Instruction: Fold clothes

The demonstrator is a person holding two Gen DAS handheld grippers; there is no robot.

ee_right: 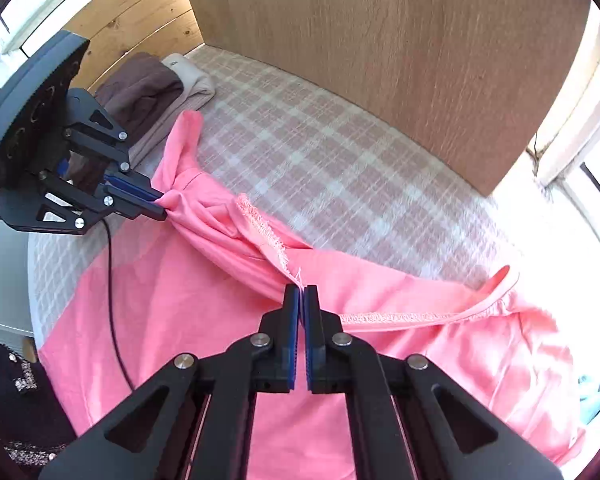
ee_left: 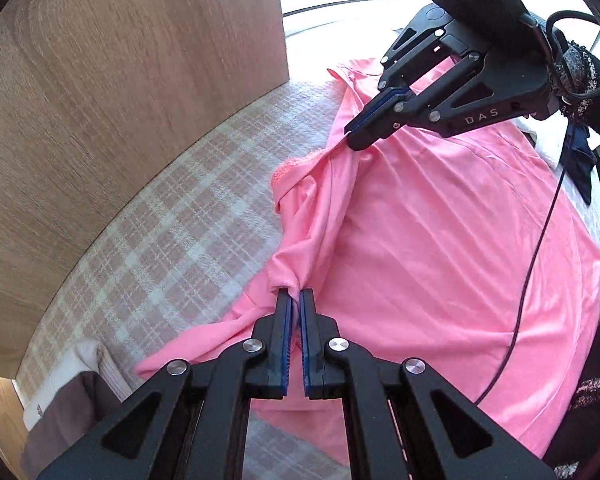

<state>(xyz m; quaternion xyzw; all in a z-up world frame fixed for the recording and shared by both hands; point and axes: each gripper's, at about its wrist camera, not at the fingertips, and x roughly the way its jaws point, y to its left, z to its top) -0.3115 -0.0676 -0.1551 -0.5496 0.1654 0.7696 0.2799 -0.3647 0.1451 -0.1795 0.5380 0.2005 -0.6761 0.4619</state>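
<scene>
A pink garment [ee_left: 440, 240] lies spread on a plaid-covered surface [ee_left: 160, 220]. My left gripper [ee_left: 296, 292] is shut on a bunched edge of the pink garment. My right gripper [ee_left: 350, 136] is shut on the same edge farther away. The fold between them is pulled taut and raised. In the right wrist view the right gripper [ee_right: 301, 289] pinches the garment [ee_right: 204, 320] near its frayed lace trim [ee_right: 260, 224], and the left gripper [ee_right: 162, 206] holds the far end.
A wooden panel [ee_left: 120, 80] stands along the surface's far side. Folded brown and beige clothes [ee_right: 148, 88] are stacked in the corner. A black cable [ee_left: 536, 248] crosses the garment. Dark clothing [ee_left: 580, 160] lies at the right edge.
</scene>
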